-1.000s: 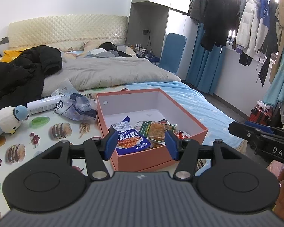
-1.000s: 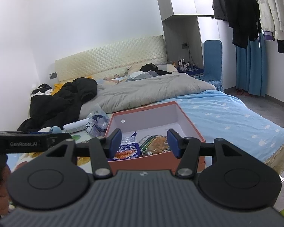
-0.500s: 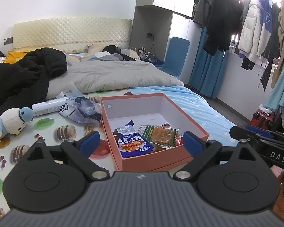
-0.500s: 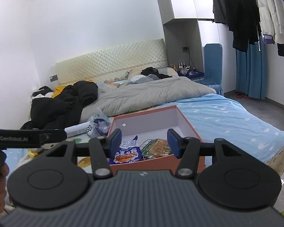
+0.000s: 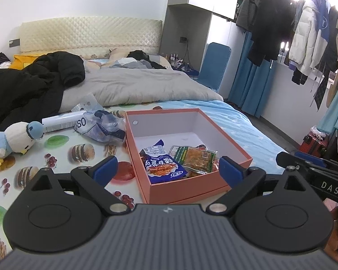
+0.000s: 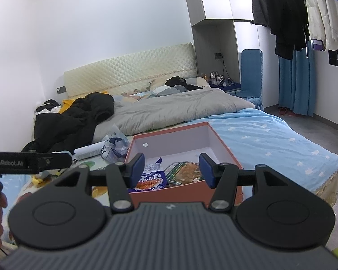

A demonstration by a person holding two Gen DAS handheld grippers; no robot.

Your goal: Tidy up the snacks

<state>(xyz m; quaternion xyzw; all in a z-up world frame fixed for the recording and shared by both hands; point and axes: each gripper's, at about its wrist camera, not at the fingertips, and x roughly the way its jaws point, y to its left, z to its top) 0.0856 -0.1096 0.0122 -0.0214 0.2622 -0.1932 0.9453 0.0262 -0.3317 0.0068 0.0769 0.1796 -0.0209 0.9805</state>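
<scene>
I see the orange box (image 5: 191, 186) standing open on the bed (image 5: 243, 123), on a sheet printed with food pictures; inside it, at the near side, lie a blue snack packet (image 5: 163, 166) and beside it, to the right, a green and clear snack packet (image 5: 197, 157), the two touching; my left gripper (image 5: 167, 168) hangs above the near edge of the box, its jaws have just been opening and now stand very wide with nothing between them; my right gripper (image 6: 172, 168) has its jaws about half open and grips nothing; left of the box a crumpled clear bag (image 5: 101, 126), a white tube (image 5: 60, 122) and a plush bird (image 5: 13, 139) lie on the sheet
</scene>
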